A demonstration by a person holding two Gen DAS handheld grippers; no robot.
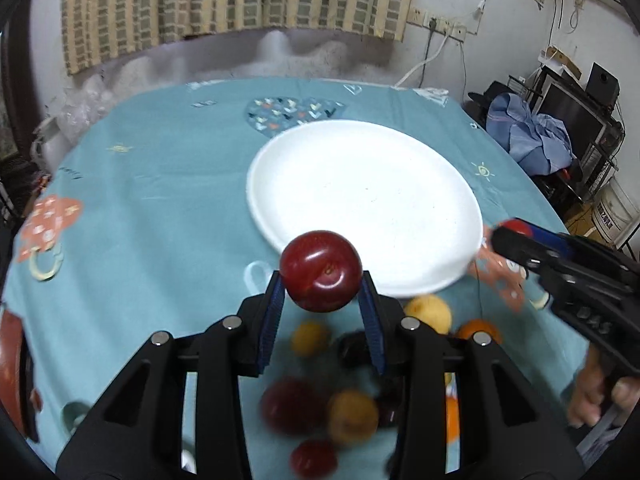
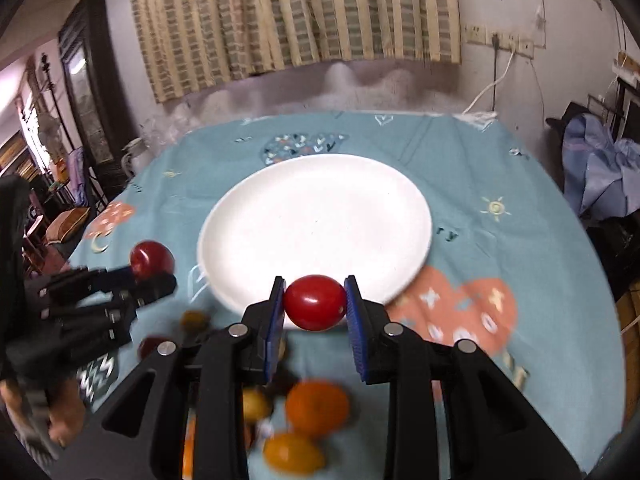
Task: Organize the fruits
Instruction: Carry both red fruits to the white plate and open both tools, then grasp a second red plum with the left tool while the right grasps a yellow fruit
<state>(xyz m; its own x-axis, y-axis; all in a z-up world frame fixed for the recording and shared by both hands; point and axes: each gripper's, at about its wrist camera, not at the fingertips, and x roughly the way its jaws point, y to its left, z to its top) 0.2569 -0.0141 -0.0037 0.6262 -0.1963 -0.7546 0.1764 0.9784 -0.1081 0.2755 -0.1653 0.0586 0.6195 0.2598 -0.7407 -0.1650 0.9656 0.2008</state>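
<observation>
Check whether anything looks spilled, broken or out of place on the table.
Nothing stands out. The white plate sits flat and bare, nothing is spilled, and the loose fruit pile lies on the blue tablecloth beside it, too blurred to judge damage.

Beyond the jaws, a striped curtain (image 1: 224, 0) hangs on the far wall. To its right, wall sockets (image 1: 436, 24) carry a white cable (image 1: 420, 66). Further right of the jaws, crumpled blue cloth (image 1: 532, 136) lies beside a dark monitor (image 1: 572, 114).
</observation>
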